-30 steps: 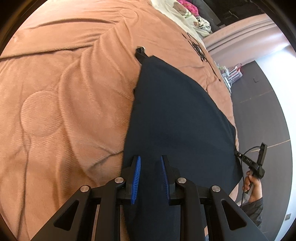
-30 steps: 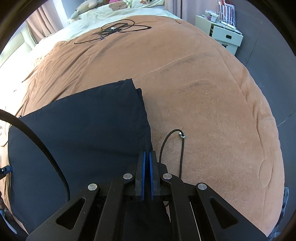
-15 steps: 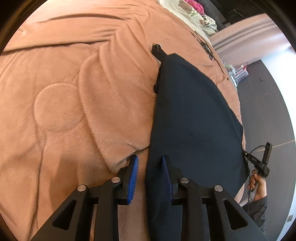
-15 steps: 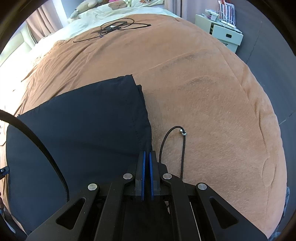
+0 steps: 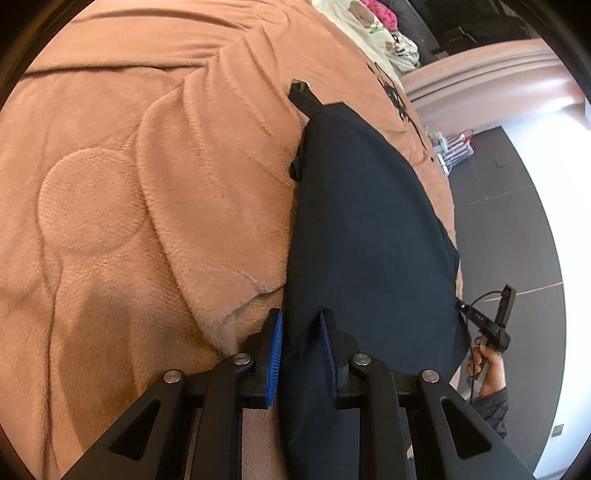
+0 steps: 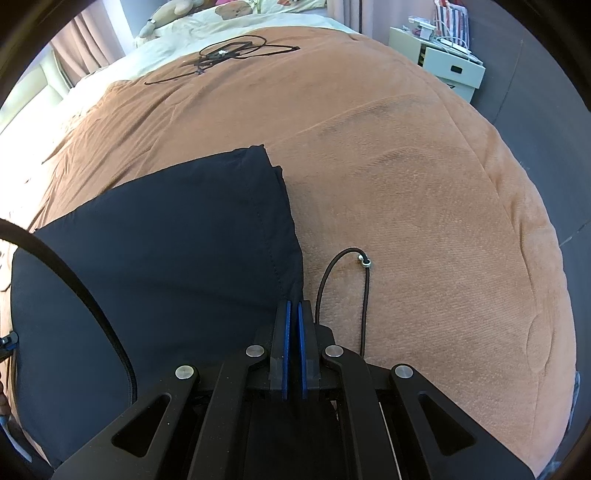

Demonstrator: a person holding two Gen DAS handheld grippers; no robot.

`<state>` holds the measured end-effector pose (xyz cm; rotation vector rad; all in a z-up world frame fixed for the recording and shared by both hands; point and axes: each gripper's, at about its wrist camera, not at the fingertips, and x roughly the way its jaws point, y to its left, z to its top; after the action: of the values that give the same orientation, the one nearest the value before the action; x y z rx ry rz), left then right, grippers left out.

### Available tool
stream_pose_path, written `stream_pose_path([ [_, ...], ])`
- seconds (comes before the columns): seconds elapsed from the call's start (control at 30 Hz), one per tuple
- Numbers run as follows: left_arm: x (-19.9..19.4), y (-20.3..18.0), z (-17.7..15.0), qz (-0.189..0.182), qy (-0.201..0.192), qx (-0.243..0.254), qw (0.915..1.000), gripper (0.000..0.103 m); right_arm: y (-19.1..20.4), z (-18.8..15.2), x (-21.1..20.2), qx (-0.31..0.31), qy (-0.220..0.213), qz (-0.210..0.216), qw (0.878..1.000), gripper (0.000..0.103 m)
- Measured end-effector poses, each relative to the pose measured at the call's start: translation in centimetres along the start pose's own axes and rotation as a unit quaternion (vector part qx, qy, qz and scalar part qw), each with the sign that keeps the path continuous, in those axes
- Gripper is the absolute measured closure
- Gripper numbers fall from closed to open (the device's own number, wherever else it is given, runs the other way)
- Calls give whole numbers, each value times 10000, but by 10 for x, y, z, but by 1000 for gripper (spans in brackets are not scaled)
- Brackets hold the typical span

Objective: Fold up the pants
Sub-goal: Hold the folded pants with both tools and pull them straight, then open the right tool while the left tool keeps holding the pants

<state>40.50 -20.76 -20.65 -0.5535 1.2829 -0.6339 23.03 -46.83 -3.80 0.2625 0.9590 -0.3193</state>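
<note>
Dark navy pants [image 5: 369, 229] lie folded flat on a brown blanket [image 5: 129, 221]. My left gripper [image 5: 302, 347] straddles their near left edge; the fabric sits between the blue pads and the jaws are closing, with a gap still showing. In the right wrist view my right gripper [image 6: 293, 332] is shut on the pants' [image 6: 166, 258] seamed edge at the near corner. The right gripper [image 5: 461, 305] also shows in the left wrist view at the opposite edge, held by a hand [image 5: 487, 373]. A black drawstring [image 6: 364, 266] with a metal tip loops onto the blanket beside it.
A black tab [image 5: 301, 92] sticks out past the pants' far end. Tangled black cables [image 6: 229, 51] lie far back on the bed, near pillows and a plush toy [image 6: 173, 11]. A white drawer unit [image 6: 454, 70] stands on the dark floor [image 5: 517, 240] beside the bed.
My left gripper shifted from over the pants to their left edge, opened a little, then narrowed with the edge between its pads. The right gripper stayed shut in place.
</note>
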Motion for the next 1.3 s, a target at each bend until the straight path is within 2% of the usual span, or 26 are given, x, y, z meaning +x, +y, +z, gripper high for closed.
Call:
stream_pose_path([
  [0.07,4,-3,3,30,-17,44,10000,96,1,0,-1,-20,-6,-16,10000,102],
  [0.23,0,-14,0,304,-184,287,9990,100,1,-3,-14,-16,-66,86,9999,97],
  [0.3,-1,-17,0,325,-210,299,9988,100,0,-5,-21,-54,-102,155,9998,82],
  [0.37,-2,-18,1,337,-226,294,9987,100,-4,-7,-27,17,-201,129,9997,45],
  [0.43,-4,-19,0,349,-256,305,9986,100,-7,-10,-31,77,-276,82,9996,40],
  [0.6,-8,-25,-1,508,-282,362,9977,100,-8,-20,-6,259,157,409,9987,43],
  [0.67,-10,-27,-1,604,-271,358,9972,100,-9,-19,-6,402,149,727,9964,61],
  [0.83,-19,-31,4,659,-300,296,9969,100,-8,-19,-7,589,223,788,9949,63],
  [1.07,-46,-25,15,750,-509,274,9955,100,8,-25,-15,563,301,929,9936,79],
  [1.3,-81,-3,21,914,-643,184,9936,100,37,-32,-9,572,380,1168,9908,79],
])
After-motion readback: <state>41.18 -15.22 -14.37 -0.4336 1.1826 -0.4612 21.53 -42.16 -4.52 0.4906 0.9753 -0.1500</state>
